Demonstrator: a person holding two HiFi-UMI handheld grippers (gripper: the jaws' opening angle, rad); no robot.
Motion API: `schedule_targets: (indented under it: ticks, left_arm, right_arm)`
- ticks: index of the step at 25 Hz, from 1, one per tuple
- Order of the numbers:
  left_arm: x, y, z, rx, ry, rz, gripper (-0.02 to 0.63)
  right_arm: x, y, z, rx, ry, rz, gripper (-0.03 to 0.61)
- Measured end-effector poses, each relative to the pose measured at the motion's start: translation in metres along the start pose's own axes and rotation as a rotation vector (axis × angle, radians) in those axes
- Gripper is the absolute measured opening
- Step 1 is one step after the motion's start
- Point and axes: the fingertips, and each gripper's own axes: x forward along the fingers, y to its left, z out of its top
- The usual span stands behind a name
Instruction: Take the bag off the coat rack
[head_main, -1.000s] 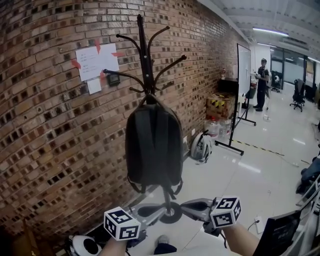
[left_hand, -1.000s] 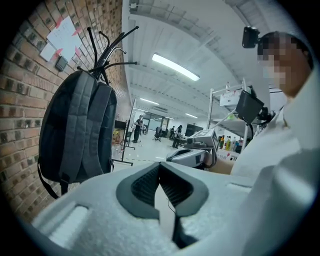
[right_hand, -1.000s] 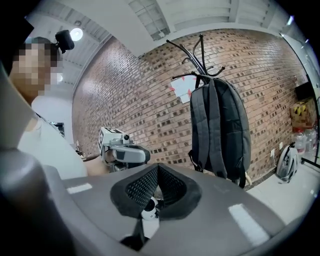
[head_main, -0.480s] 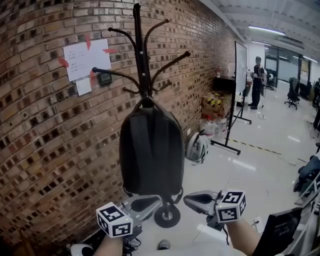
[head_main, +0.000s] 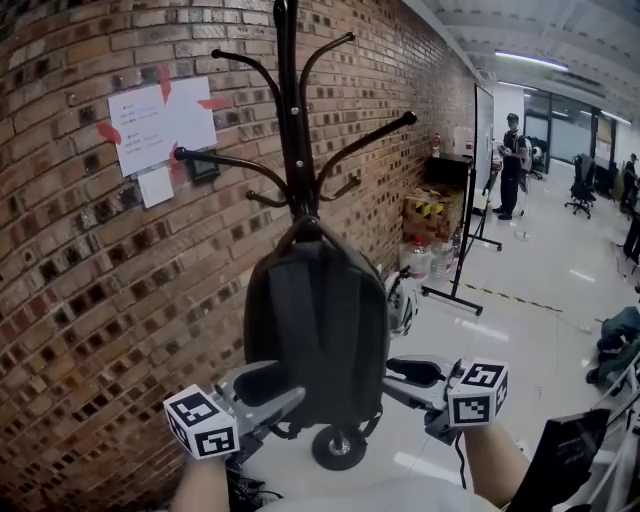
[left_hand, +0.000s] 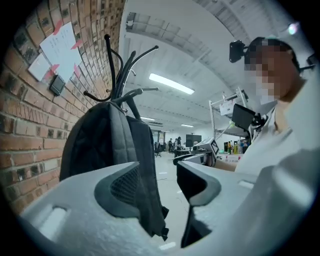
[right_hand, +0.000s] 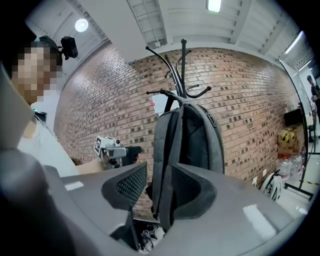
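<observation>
Bag (head_main: 318, 335) on coat rack (head_main: 289, 100), seemingly ungripped

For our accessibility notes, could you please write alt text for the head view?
A dark backpack hangs from a black coat rack by a brick wall. The left tool and right tool flank its lower sides; their jaws have just been opening, the bag's edges showing between them, unclamped.

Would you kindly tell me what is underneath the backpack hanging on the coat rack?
Below the backpack, the coat rack's round base sits on the glossy floor. The backpack covers most of the rack's lower length, so little of it shows above the base.
</observation>
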Motion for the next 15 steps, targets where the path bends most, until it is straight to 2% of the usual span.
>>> schedule_targets:
  ticks: [3, 6, 9, 12, 15]
  left_arm:
    - [-0.007, 0.033, 0.017, 0.035, -0.008, 0.016, 0.249]
    - [-0.013, 0.072, 0.034, 0.083, -0.014, 0.065, 0.3]
    - [-0.016, 0.105, 0.042, 0.108, 0.014, 0.09, 0.358]
    - [-0.013, 0.132, 0.042, 0.098, 0.04, 0.068, 0.371]
    - [-0.004, 0.146, 0.035, 0.063, 0.064, -0.003, 0.388]
  right_arm:
    - [0.012, -0.018, 0.023, -0.027, -0.023, -0.025, 0.184]
    - [0.021, -0.032, 0.042, -0.087, -0.029, -0.043, 0.248]
    - [0.027, -0.049, 0.059, -0.135, -0.044, -0.078, 0.315]
    - [0.033, -0.07, 0.069, -0.147, -0.061, -0.121, 0.369]
    - [0.044, -0.087, 0.071, -0.159, -0.046, -0.122, 0.41]
